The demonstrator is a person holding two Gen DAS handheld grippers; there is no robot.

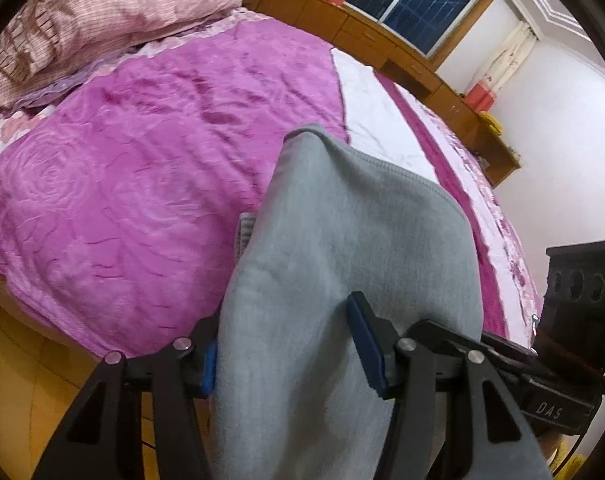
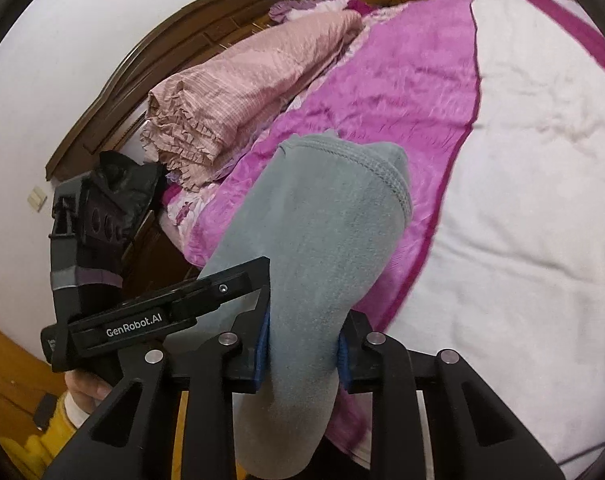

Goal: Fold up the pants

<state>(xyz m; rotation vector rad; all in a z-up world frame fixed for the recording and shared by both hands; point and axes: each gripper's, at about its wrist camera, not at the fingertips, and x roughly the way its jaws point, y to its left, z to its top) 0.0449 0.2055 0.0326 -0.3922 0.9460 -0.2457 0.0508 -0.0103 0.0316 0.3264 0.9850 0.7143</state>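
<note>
Now grey pants point(image 2: 326, 240) between right claw point(image 2: 302, 346) pads

Left wrist view: grey pants point(image 1: 342, 280) fill centre and lower frame, draped between the gripper fingers and blocking the way straight ahead. Left half: magenta blanket point(image 1: 122, 180) lies flat and bare, open passage. Upper left: pink pillow point(image 1: 94, 12) bulks up. Right edge: the other gripper point(image 1: 574, 320) stands close by.

Right wrist view: white bedspread point(image 2: 522, 200) at right, wide and bare. Upper left: wooden headboard point(image 2: 174, 64) closes that side.
</note>
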